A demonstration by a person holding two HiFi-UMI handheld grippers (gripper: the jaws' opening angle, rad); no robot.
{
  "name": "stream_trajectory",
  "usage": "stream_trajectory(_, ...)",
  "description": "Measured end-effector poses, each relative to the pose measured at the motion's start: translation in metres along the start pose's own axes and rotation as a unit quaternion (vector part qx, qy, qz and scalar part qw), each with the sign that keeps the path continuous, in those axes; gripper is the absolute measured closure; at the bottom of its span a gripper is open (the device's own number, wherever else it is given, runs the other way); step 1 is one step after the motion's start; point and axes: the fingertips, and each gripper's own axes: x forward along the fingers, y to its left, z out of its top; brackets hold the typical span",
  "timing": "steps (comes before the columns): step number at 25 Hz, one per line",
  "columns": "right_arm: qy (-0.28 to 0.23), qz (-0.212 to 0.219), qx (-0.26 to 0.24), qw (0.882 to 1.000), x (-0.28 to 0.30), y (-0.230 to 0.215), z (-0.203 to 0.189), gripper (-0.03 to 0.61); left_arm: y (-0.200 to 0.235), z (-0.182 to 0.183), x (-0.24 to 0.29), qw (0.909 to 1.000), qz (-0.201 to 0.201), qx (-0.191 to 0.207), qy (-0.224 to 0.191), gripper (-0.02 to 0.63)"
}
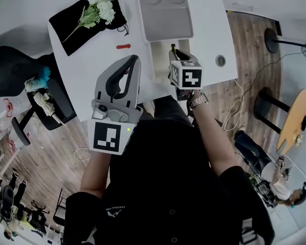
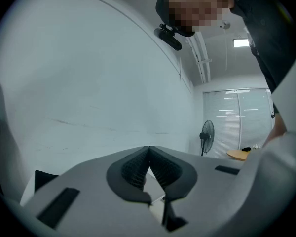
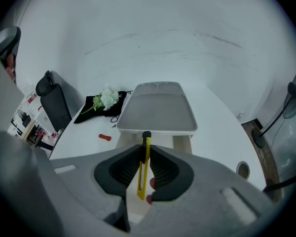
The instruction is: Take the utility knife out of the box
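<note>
- Right claw point(image 3: 144, 152) is clamped tight on the yellow knife point(image 3: 142, 181).
- Knife hangs over the open box point(image 3: 158, 110) on the table point(image 1: 92, 55), seemingly clear of it; we judge only setting it aside remains.
- Left claw point(image 2: 149, 154) is pressed together and holds nothing.

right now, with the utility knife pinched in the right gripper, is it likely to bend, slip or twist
Probably stiff and light: the utility knife is a slim yellow bar, straight in the right gripper. It might pivot, since the pads pinch only a short stretch and both ends stick out. Its flat sides suggest it won't roll.
</note>
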Motion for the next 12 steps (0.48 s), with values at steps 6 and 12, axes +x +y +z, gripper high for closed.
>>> stream_trajectory(6, -0.040, 0.013, -0.010, 0.999, -0.021, 0.022, 0.015, 0.511, 0.002, 0.001, -0.024, 1.0000, 0.007, 0.001, -0.005, 0.609)
stream_trajectory(12, -0.079, 0.026, -0.011, 0.996, -0.039, 0.037, 0.027, 0.511, 0.002, 0.003, -0.042, 0.9999, 0.000, 0.008, -0.007, 0.609)
